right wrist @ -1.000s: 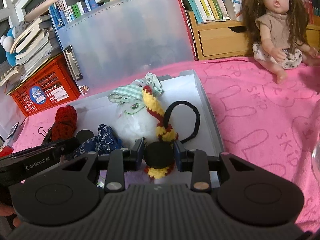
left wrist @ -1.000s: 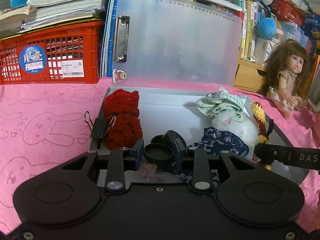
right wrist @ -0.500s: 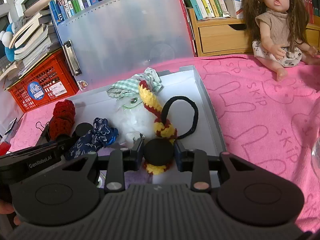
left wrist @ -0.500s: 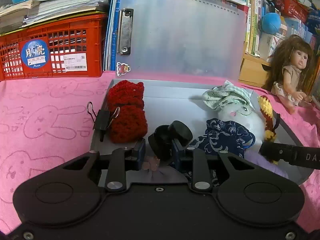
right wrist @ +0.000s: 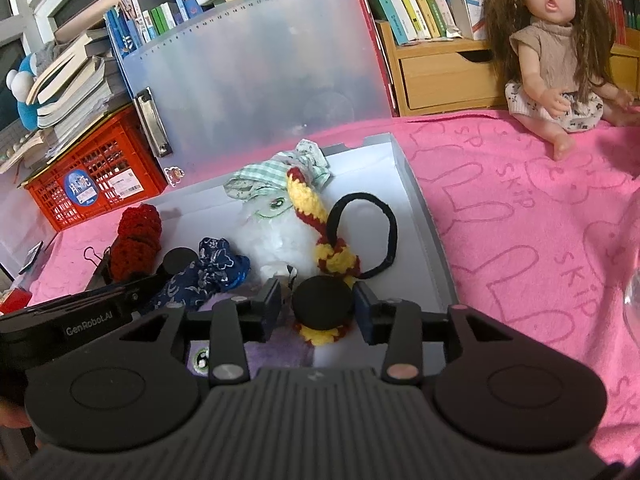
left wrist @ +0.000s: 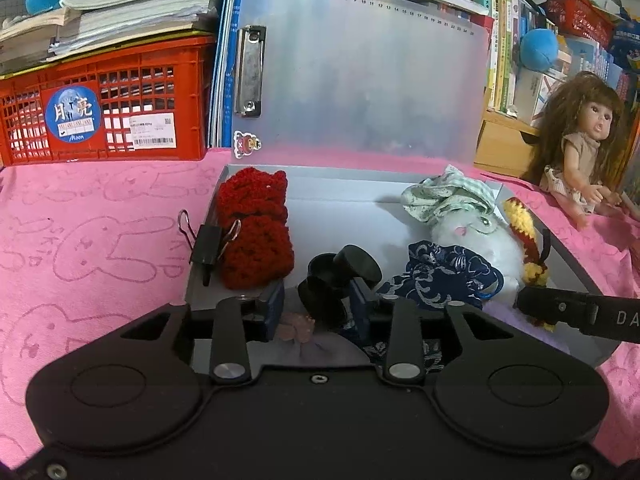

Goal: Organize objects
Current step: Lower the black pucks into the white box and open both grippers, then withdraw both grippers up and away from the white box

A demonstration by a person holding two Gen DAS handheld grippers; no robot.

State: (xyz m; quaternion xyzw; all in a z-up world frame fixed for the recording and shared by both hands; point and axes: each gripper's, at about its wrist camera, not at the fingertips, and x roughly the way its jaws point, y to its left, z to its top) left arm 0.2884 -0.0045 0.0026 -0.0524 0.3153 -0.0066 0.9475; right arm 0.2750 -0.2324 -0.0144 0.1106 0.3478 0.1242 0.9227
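Observation:
A grey open box lies on the pink cloth with its clear lid standing up behind. In it are a red crochet piece, a white plush with a green checked cap, a yellow-red crochet cord, a black hair band and a blue patterned pouch. My left gripper is over the box's near left part, shut on a black round jar that is tilted. My right gripper is shut on a black round lid above the box's near edge.
A black binder clip sits on the box's left rim. A red crate with books stands at the back left. A doll sits on the cloth at the right, before a wooden drawer and bookshelves. A purple item lies under the grippers.
The left gripper has risen and tipped the black jar from flat to tilted. The right gripper has pulled back slightly with the lid.

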